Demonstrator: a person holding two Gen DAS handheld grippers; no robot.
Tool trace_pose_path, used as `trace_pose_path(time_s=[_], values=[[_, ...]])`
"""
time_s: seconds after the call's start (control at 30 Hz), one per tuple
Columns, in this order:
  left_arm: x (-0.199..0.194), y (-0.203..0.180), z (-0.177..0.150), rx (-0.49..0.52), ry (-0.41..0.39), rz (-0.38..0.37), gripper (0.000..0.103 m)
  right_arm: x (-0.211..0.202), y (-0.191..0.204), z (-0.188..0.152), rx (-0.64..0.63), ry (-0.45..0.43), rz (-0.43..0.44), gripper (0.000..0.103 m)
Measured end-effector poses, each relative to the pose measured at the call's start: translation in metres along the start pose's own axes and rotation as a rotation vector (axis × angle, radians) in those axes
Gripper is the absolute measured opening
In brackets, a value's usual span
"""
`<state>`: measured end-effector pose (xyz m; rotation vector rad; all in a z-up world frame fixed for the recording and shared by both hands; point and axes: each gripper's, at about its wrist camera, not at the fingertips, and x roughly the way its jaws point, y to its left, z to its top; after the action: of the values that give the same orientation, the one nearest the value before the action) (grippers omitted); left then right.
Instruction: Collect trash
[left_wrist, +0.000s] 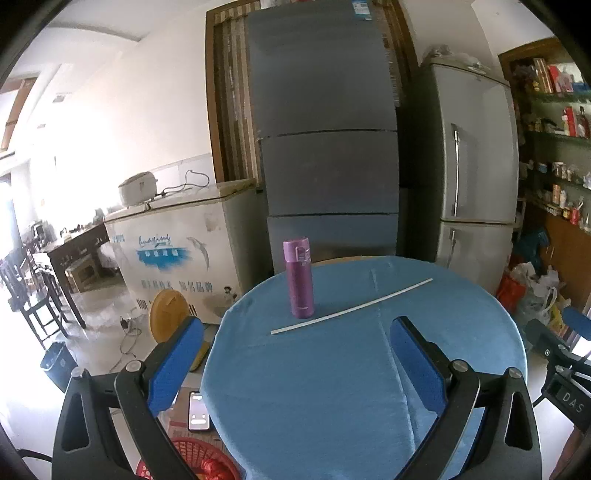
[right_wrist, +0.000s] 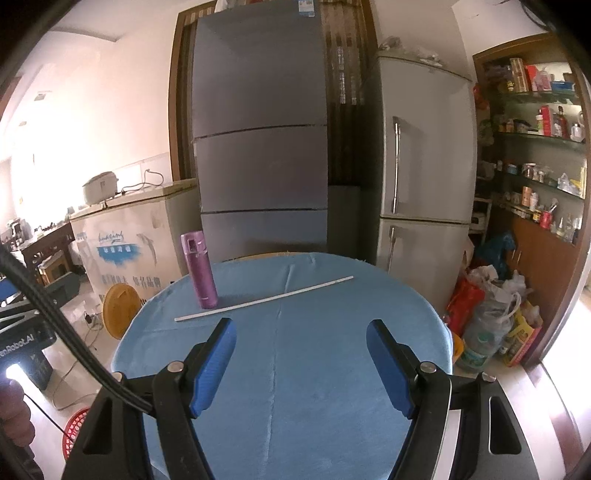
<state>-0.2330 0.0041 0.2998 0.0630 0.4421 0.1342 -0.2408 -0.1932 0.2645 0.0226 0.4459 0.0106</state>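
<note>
Left tongs (left_wrist: 297, 360), right tongs (right_wrist: 301, 363) wide, empty, over blue table (right_wrist: 332, 369); white strip (right_wrist: 264, 298) ahead, beside purple bottle (right_wrist: 199, 269).

On the round table with a blue cloth (left_wrist: 332, 387), the purple lidded flask (left_wrist: 300, 277) stands upright at about eleven o'clock. The long thin white strip (left_wrist: 351, 307) lies just before it, slanting from nine o'clock up towards two. Behind the table at twelve stands the tall grey refrigerator (left_wrist: 325, 140), the silver two-door fridge (left_wrist: 476, 177) to its right, the white chest freezer (left_wrist: 177, 251) at ten. A red plastic basket (left_wrist: 192, 458) sits on the floor at seven.
</note>
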Motion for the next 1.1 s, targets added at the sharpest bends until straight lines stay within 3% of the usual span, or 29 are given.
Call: trace_pose_path(time_s=[0.43, 1.1], values=[[0.016, 0.022, -0.004, -0.03, 0.026, -0.007, 0.101, 0.014, 0.023, 0.0, -0.032, 0.026, -0.005, 0.076], [0.057, 0.0, -0.007, -0.008, 0.113, -0.05, 0.101, 0.065, 0.001, -0.01, 0.018, 0.101, -0.018, 0.076]])
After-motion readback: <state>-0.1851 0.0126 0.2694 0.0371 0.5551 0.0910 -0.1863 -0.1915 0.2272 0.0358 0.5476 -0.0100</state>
